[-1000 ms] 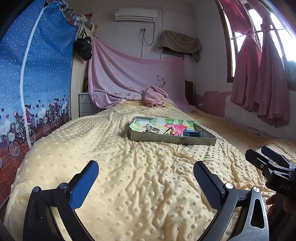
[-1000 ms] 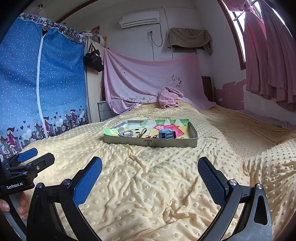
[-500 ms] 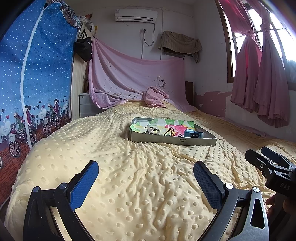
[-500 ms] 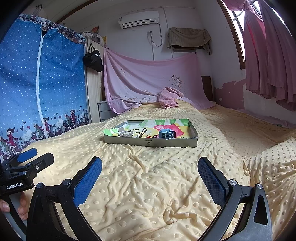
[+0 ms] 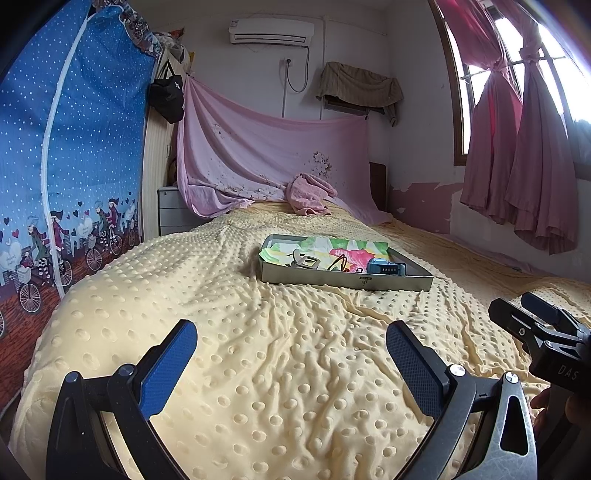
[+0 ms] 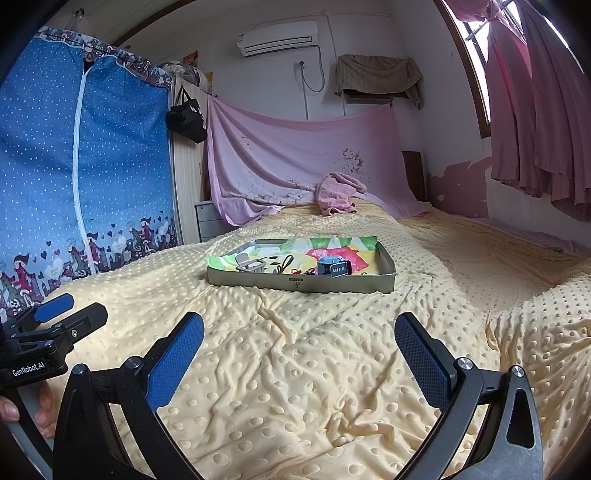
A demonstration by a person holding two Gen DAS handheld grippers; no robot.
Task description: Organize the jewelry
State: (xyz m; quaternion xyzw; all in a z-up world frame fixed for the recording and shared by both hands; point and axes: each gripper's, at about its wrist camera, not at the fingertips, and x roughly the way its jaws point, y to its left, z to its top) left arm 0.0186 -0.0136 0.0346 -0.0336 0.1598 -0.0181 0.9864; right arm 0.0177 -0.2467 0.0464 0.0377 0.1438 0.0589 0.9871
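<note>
both views steady, tray [image 5: 347, 282] fractionally lower in left view

bed [image 5: 258, 369] under dotted yellow blanket fills room. behind bed: pink sheet [image 5: 273, 155] hung on white wall, air conditioner [image 5: 271, 32] above it. left of bed: blue printed wardrobe [image 5: 70, 166]. right of bed: bright window [image 5: 554, 74], pink curtains [image 5: 517, 158].

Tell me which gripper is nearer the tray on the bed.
Neither clearly: the left gripper and right gripper both hover open over the blanket, well short of the tray, side by side.

A pink towel [image 5: 310, 194] lies crumpled on the yellow dotted blanket [image 5: 258, 369].
</note>
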